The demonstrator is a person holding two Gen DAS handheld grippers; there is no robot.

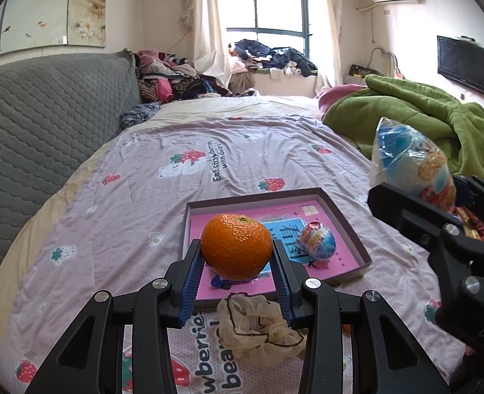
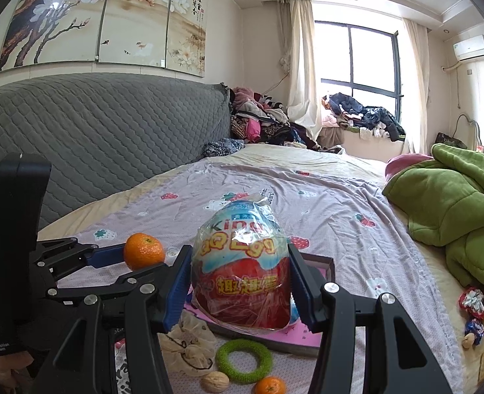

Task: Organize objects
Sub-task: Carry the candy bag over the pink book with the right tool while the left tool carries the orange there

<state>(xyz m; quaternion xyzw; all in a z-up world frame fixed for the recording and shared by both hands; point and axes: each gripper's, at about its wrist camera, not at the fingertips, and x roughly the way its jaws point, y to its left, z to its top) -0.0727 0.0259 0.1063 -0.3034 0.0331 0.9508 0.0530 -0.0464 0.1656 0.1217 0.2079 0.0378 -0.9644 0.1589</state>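
Note:
My left gripper [image 1: 237, 264] is shut on an orange tangerine [image 1: 236, 246], held over the near edge of a shallow dark-rimmed box [image 1: 348, 221] with a pink lining. A small wrapped toy egg [image 1: 317, 240] lies inside the box. My right gripper [image 2: 238, 282] is shut on a large plastic-wrapped red and blue toy egg [image 2: 242, 269], held above the same box [image 2: 327, 264]. The left gripper with its tangerine [image 2: 143, 251] shows at the left of the right wrist view. The right gripper with the big egg [image 1: 412, 161] shows at the right of the left wrist view.
Everything lies on a bed with a strawberry-print sheet [image 1: 176, 170]. A beige scrunchie [image 1: 261, 325], a green ring [image 2: 243, 359], a walnut [image 2: 215, 381] and a second tangerine [image 2: 270, 385] lie near the box. A green blanket [image 2: 455, 210] and wrapped sweets [image 2: 472, 302] are at right, a grey headboard [image 2: 94, 131] at left.

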